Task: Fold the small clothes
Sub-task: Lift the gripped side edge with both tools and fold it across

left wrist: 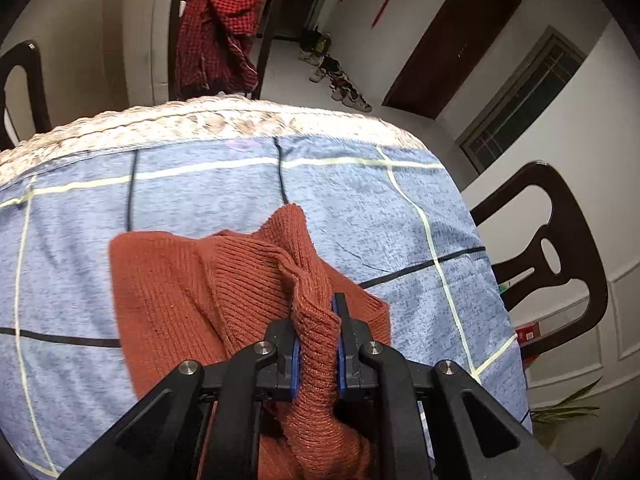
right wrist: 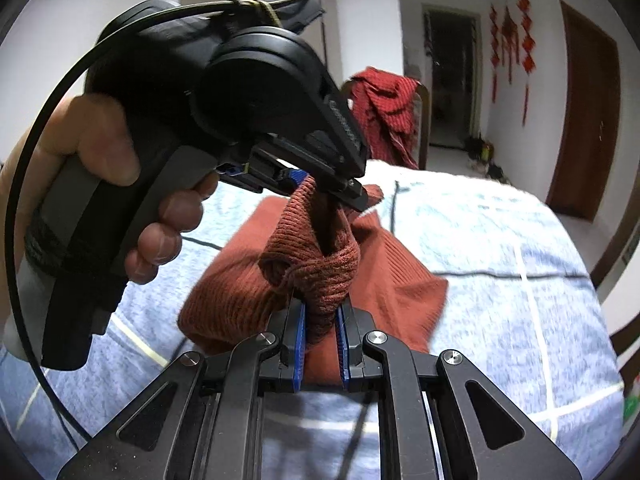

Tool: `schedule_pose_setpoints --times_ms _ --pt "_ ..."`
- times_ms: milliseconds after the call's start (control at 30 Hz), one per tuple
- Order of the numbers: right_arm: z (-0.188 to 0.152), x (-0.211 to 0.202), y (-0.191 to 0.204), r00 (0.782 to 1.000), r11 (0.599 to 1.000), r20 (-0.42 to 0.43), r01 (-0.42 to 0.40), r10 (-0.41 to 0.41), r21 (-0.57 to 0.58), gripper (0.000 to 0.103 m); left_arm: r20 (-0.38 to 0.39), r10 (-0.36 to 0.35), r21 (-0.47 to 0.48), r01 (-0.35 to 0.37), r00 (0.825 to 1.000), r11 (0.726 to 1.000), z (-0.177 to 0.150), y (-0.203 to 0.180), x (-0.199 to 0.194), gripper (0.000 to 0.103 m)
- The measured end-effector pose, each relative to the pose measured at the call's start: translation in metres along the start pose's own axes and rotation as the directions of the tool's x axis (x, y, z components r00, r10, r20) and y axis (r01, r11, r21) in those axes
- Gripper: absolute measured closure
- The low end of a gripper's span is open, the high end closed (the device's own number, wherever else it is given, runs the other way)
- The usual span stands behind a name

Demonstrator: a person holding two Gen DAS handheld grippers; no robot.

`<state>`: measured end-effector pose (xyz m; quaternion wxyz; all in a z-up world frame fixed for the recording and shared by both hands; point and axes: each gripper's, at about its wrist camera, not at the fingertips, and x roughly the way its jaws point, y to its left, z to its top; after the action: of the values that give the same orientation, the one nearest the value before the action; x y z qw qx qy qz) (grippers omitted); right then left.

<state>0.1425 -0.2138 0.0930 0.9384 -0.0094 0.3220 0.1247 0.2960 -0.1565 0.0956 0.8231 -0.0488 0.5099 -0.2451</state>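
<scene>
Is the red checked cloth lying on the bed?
No, the red checked cloth hangs over a chair back behind the bed.

A home: dining chairs [left wrist: 560, 256], shoes [left wrist: 340, 76] by door [left wrist: 452, 36].

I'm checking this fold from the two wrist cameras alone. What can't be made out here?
- Rust knit garment: its near part, left wrist view, is hidden behind the left gripper; what kind of garment it is stays unclear.
- Same garment, right wrist view: bunched in the right gripper, far edge covered by the left gripper's body.
- Shoes: too small.
- Blue checked cloth: blurred.
</scene>
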Motion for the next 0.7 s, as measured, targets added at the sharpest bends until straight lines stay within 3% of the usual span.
schedule_pose_setpoints --times_ms 267,433,567,633,700 --pt "-0.004 0.009 -0.026 0.998 0.995 -0.052 -0.041 0.046 0.091 0.090 -0.042 0.039 0.029 -0.038 0.998 0.999 -0.004 -0.015 0.026 0.088" --pt "-0.007 0.016 -0.040 0.995 0.988 -0.072 -0.057 0.068 0.143 0.090 -0.068 0.017 0.001 -0.017 0.998 1.000 -0.004 -0.015 0.036 0.087" --pt "-0.007 0.023 -0.053 0.992 0.978 -0.082 -0.077 0.095 0.196 0.090 -0.078 -0.001 -0.018 0.000 0.997 1.000 -0.002 -0.014 0.041 0.079" --pt "-0.007 0.024 -0.057 0.992 0.973 -0.084 -0.076 0.096 0.218 0.090 -0.075 -0.020 -0.027 0.018 0.997 0.999 -0.002 -0.014 0.040 0.063" --pt "-0.010 0.024 -0.060 0.992 0.970 -0.084 -0.074 0.096 0.232 0.090 -0.071 -0.042 -0.026 0.040 0.997 0.999 -0.002 -0.015 0.037 0.056"
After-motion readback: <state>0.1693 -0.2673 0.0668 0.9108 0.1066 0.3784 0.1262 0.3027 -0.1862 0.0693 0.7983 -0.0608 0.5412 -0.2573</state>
